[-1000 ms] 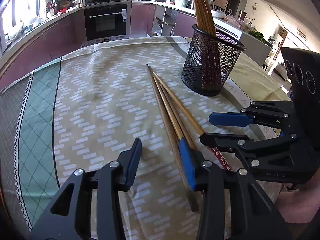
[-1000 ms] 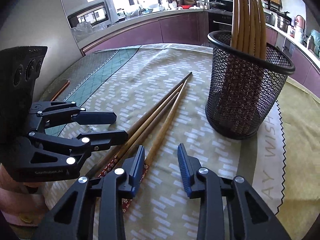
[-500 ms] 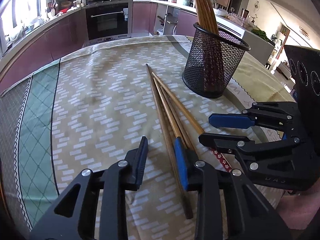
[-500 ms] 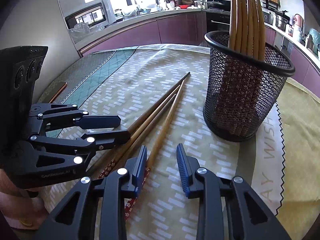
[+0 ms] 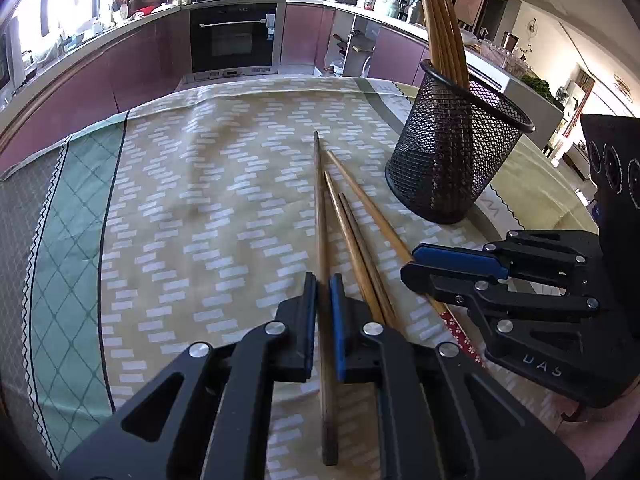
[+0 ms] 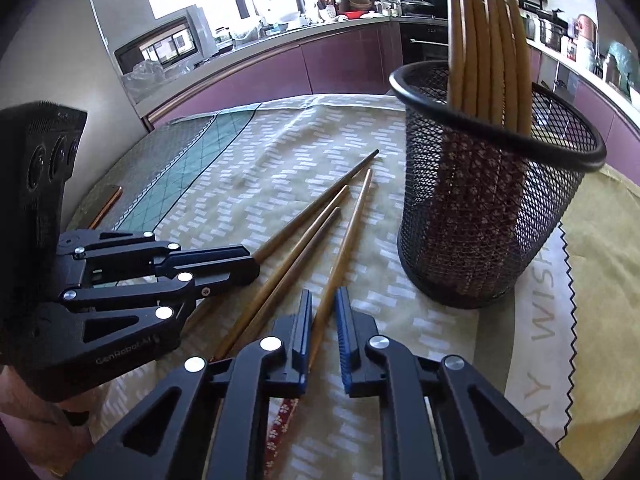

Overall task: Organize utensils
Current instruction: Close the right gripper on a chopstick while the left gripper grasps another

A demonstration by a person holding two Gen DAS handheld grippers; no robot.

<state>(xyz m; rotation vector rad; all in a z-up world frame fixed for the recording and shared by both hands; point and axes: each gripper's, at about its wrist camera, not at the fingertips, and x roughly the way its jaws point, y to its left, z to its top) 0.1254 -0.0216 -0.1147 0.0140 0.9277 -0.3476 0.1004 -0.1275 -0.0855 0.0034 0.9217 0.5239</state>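
1. The left gripper (image 5: 323, 312) is closed on the leftmost chopstick (image 5: 320, 208), its pads pinching the shaft towards the thick end, which sticks out behind the jaws. The hold looks sound, but the long thin end will swing on the lift, so raise it slowly and keep the wrist from rolling.
2. The right gripper (image 6: 323, 332) is drawn in around the rightmost chopstick (image 6: 344, 240); its jaws stand very nearly together with the shaft between them, near the patterned red handle end. A sliver of gap shows on one side, so I judge the hold lighter than the left one; confirm it before lifting.
3. The two middle chopsticks (image 5: 352, 236) lie loose on the desk (image 5: 200, 216), just beside both held ones. Lift straight up rather than dragging sideways, or they will scatter.
4. The black mesh holder (image 6: 492, 216) stands upright near the far tips and already carries several chopsticks (image 6: 484, 40). Tip each held stick towards vertical over the open part of the rim, thick end down to match, and let go only once it is well inside.
5. The two grippers work close together; move one at a time to avoid a knock.
6. The desk wears a beige dashed-pattern cloth with a green diamond border (image 5: 68, 208); it is a little rumpled.
7. Behind lies a sunlit kitchen with purple cabinets (image 5: 132, 64), a built-in oven (image 5: 234, 40) and a cluttered worktop.
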